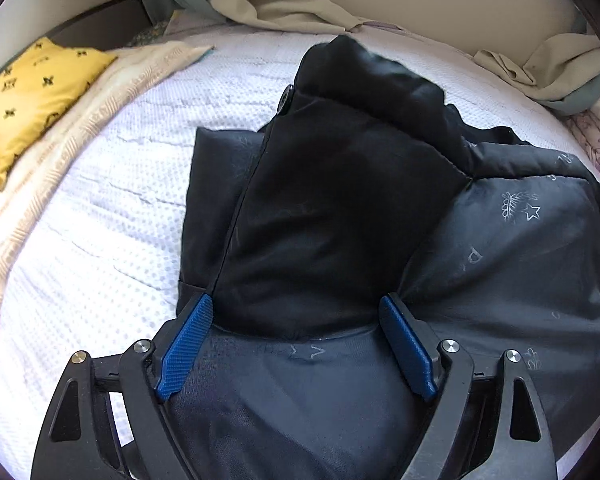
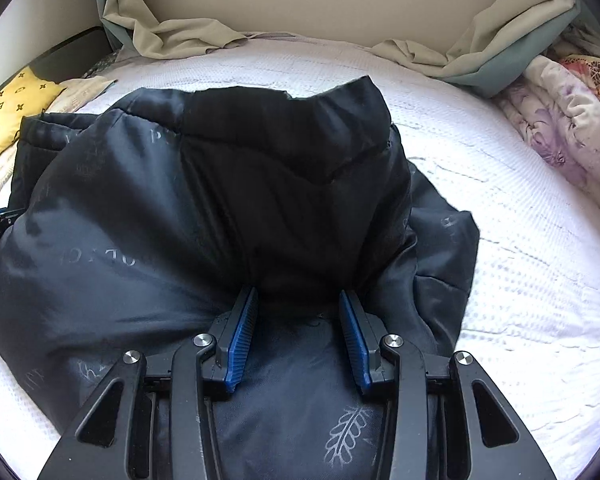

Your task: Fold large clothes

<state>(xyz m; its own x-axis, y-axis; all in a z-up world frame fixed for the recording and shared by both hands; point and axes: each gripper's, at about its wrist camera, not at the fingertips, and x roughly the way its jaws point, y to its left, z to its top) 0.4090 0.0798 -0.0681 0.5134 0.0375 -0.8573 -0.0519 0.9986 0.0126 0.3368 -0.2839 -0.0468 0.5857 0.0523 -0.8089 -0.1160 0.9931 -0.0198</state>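
**Risk: padded jacket slips or springs open mid-fold**

I have the dark padded jacket (image 1: 340,208) bunched on the white mattress cover (image 1: 112,208), lining side up. My left gripper (image 1: 296,312) has its jaws wide apart, straddling a thick fold; I can't tell if the pads actually bite. My right gripper (image 2: 298,304) is also spread around a bulge of the same jacket, grip just as unclear.

My read on failure modes:
- Slick lining, lofty fill: fabric slides out if I pull before closing.
- Grabbing only the top layer leaves the lower layers behind.
- Uneven pull between the two sides skews the fold toward the yellow pillow (image 1: 32,92).
- Loft rebounds, so the fold reopens on release.
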